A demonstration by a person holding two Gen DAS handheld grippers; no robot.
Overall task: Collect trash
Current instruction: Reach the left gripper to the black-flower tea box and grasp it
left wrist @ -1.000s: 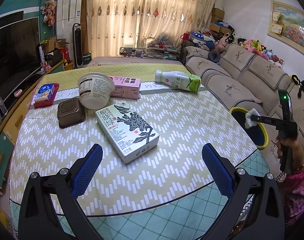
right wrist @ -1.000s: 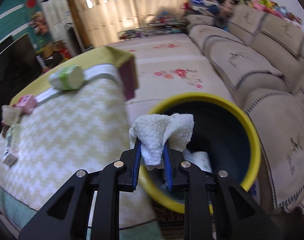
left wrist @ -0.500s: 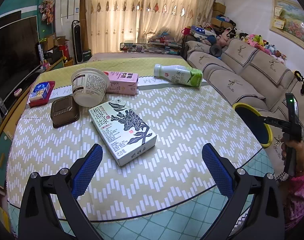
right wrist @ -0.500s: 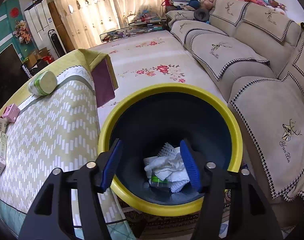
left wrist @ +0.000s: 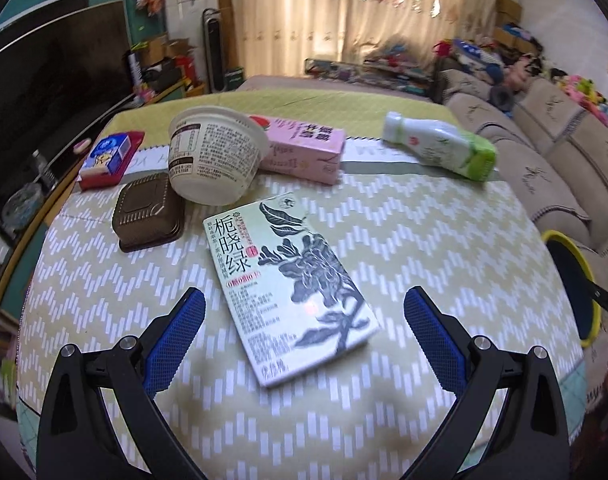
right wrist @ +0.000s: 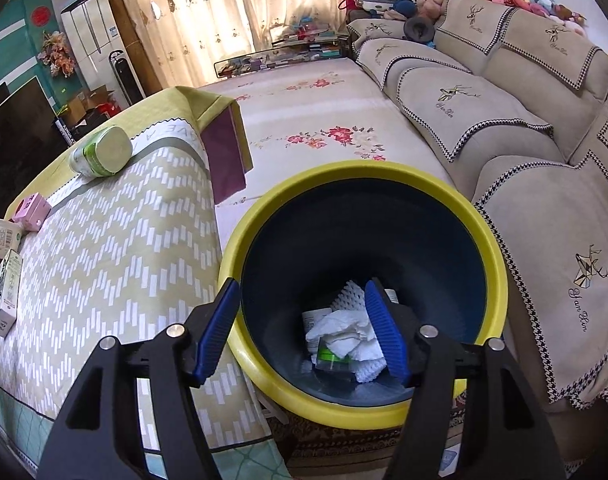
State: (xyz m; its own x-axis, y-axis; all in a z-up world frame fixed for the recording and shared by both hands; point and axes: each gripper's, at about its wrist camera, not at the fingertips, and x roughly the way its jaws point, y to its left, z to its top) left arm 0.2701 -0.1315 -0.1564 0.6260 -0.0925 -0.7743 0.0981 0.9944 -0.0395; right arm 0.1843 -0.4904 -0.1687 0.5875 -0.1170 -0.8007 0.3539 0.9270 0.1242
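Note:
My left gripper (left wrist: 304,336) is open and empty, its jaws on either side of a green tea box (left wrist: 292,292) lying flat on the table. Behind it lie a white paper bowl (left wrist: 214,156) on its side, a pink carton (left wrist: 304,148), a green-and-white bottle (left wrist: 443,150) and a brown plastic tray (left wrist: 148,210). My right gripper (right wrist: 300,334) is open and empty over the yellow-rimmed blue bin (right wrist: 499,280). White crumpled paper towel (right wrist: 347,334) lies at the bin's bottom with other trash.
The table wears a zigzag cloth (left wrist: 423,240). A red and blue packet (left wrist: 110,156) lies at its far left. A beige sofa (right wrist: 483,112) stands right of the bin. The bin also shows at the right edge of the left wrist view (left wrist: 571,252). A TV (left wrist: 52,76) stands left.
My right gripper opened and let the white paper towel drop into the bin. My left gripper moved forward and closer to the green tea box.

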